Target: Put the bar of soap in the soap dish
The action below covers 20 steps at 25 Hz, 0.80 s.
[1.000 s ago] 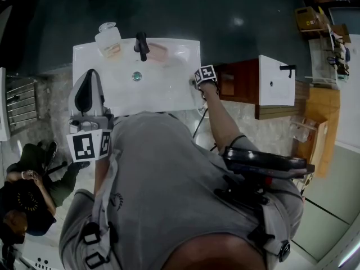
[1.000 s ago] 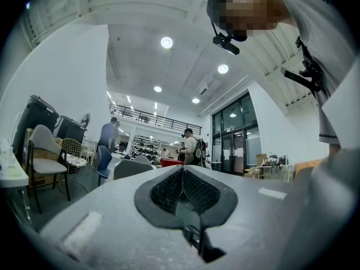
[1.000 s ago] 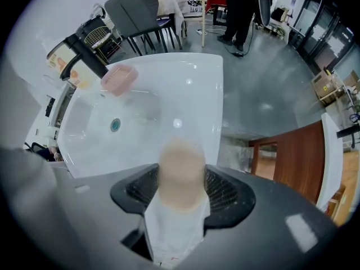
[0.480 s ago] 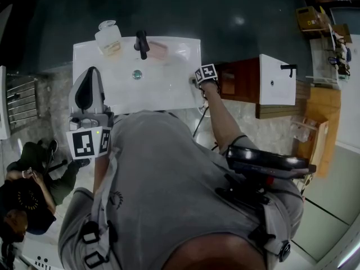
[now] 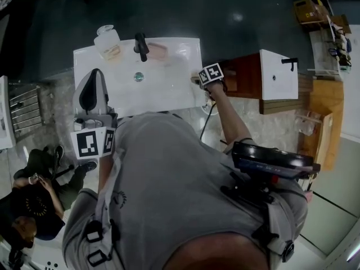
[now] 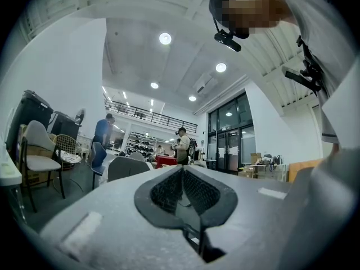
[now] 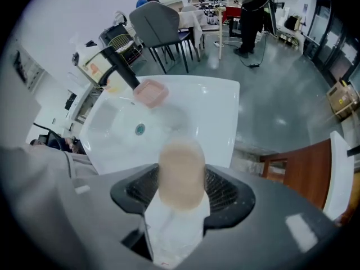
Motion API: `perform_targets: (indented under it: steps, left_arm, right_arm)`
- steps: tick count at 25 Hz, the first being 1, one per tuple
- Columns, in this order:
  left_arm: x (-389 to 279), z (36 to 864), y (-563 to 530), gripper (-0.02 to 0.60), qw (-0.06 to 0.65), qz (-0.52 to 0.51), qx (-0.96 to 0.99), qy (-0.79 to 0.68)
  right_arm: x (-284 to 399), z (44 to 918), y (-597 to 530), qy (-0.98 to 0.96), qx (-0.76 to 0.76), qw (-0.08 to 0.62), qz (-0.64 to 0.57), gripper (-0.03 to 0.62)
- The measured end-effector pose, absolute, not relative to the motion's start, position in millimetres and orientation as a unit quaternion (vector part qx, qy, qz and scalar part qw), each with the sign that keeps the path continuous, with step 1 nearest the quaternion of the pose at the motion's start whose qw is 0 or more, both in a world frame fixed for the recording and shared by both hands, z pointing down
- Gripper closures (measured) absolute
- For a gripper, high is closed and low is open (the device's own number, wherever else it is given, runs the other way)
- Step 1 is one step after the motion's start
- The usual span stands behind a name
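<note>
My right gripper [image 7: 181,176] points steeply down and is shut on the beige bar of soap [image 7: 181,165], with a white sheet under it between the jaws. Below lies the white sink [image 7: 216,114] with its drain [image 7: 139,129]. The pink soap dish [image 7: 151,92] sits on the back rim beside the black faucet [image 7: 121,67]. In the head view the right gripper [image 5: 209,77] hangs at the right edge of the sink [image 5: 174,89], apart from the dish [image 5: 157,50]. My left gripper [image 5: 94,77] is held level at the sink's left edge, and in its own view the left gripper [image 6: 182,169] shows its pads meeting with nothing between them.
A clear bottle [image 5: 107,43] stands at the sink's back left corner. A wooden cabinet [image 5: 239,75] with a second white basin [image 5: 277,77] stands to the right. A person [image 5: 34,196] sits on the floor at lower left. A grey chair [image 7: 160,27] stands behind the sink.
My right gripper has risen a little with the soap by the sink's right edge. The left gripper has stayed put.
</note>
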<state>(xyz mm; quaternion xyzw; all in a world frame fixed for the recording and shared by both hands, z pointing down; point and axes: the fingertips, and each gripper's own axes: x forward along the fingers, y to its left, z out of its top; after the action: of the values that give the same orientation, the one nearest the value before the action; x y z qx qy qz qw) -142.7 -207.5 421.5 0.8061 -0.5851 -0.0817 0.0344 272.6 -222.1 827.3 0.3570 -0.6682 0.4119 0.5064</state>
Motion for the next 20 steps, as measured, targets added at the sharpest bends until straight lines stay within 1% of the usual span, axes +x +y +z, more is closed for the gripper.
perform_targets:
  steps: [7, 15, 20]
  left_arm:
    - [-136, 426, -213, 0.589, 0.040, -0.078, 0.817, -0.570]
    - [-139, 426, -218, 0.589, 0.040, -0.077, 0.821, -0.564]
    - [-143, 429, -220, 0.589, 0.040, -0.078, 0.820, -0.566]
  right_arm:
    - [243, 762, -207, -0.717, 0.296, 0.524, 0.351, 0.344]
    - [230, 684, -169, -0.739, 0.220, 0.580, 0.261, 0.344]
    - [224, 655, -157, -0.749, 0.187, 0.593, 0.228, 0.344]
